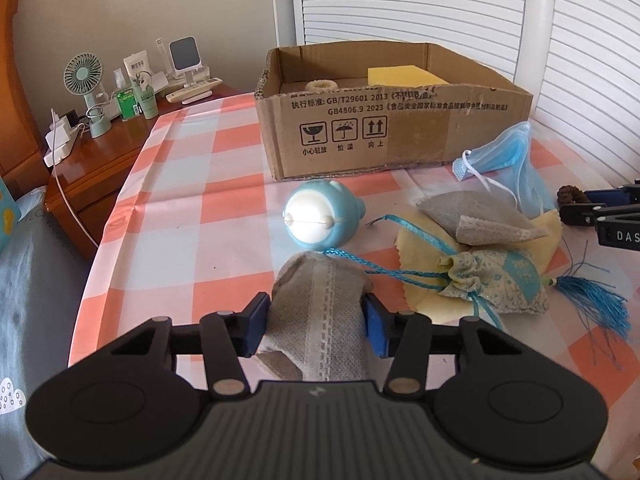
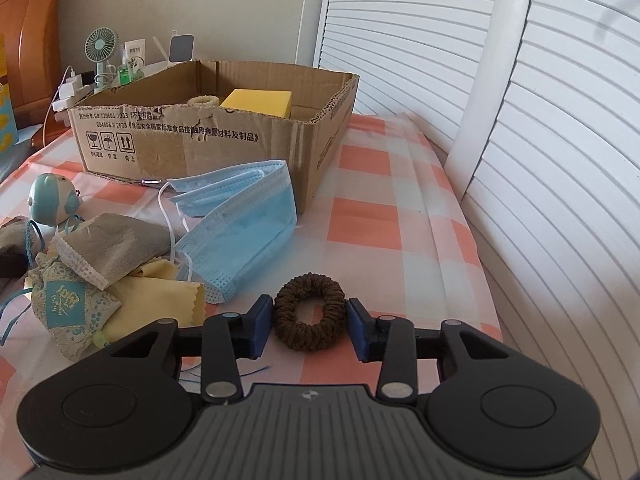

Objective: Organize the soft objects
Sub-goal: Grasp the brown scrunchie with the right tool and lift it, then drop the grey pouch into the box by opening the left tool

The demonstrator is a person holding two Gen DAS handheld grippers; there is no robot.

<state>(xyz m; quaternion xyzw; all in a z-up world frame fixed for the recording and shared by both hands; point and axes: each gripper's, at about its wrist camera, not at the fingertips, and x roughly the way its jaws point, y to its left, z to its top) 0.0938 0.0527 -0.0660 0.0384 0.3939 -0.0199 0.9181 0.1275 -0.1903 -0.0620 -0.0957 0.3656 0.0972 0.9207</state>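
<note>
On the checked worktop (image 2: 400,208), near the cardboard box (image 1: 392,120), the left gripper (image 1: 316,320) has its jaws clenched on a grey sachet (image 1: 316,312); the right gripper (image 2: 310,326) jaws flank, touching, a brown scrunchie (image 2: 309,312).

Woven grey cloth pouch (image 1: 316,320), knitted brown hair tie (image 2: 309,317), matt corrugated cardboard box (image 1: 384,128), glossy checked tablecloth (image 1: 192,184).

Daylight glows through white slatted shutters (image 2: 560,160) beside a plain beige wall (image 1: 140,8), with a glossy reddish-brown wooden nightstand (image 1: 100,168) next to the orange-and-white checked tablecloth (image 1: 192,216).
</note>
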